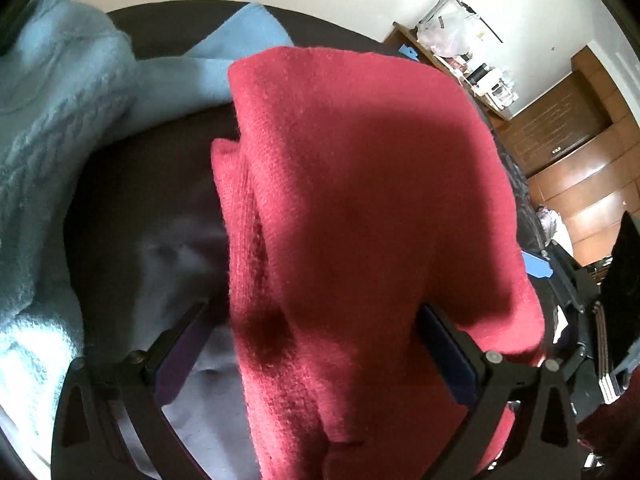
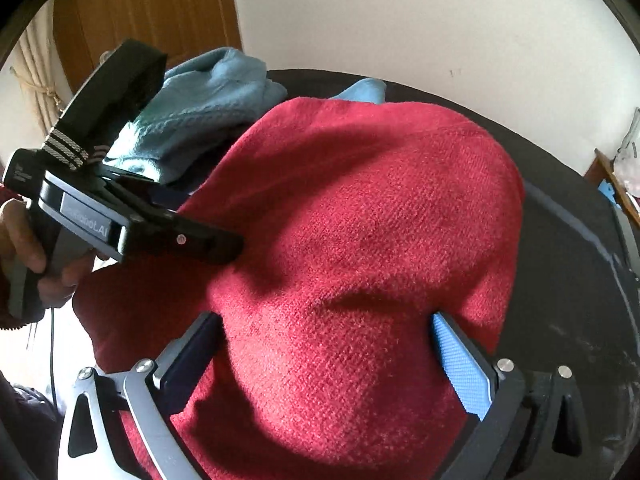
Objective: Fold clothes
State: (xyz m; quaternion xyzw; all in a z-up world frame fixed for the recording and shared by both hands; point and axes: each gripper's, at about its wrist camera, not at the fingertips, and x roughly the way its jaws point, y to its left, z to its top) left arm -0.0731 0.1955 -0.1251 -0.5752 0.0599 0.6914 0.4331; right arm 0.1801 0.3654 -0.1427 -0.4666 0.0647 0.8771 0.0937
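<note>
Straddling the folded red knit sweater (image 2: 360, 240) on the dark round table (image 2: 568, 240): right gripper (image 2: 326, 344) and left gripper (image 1: 312, 332) both spread wide, fabric bulging between fingers, nothing clamped. Sweater's long axis runs straight ahead; pale blue cable-knit sweater (image 1: 52, 128) lies left.

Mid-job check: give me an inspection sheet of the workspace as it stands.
Surface: dark tabletop, pale sheet at the near edge.
Job's things: red sweater bunched into a folded mound.
Clutter: blue sweater heaped behind.
Grippers: left gripper and right gripper both spread wide, the red knit bulging between the fingers.
Cables: thin dark cord below the left hand.
Surroundings: white wall, wooden cabinets, cluttered shelf.
</note>
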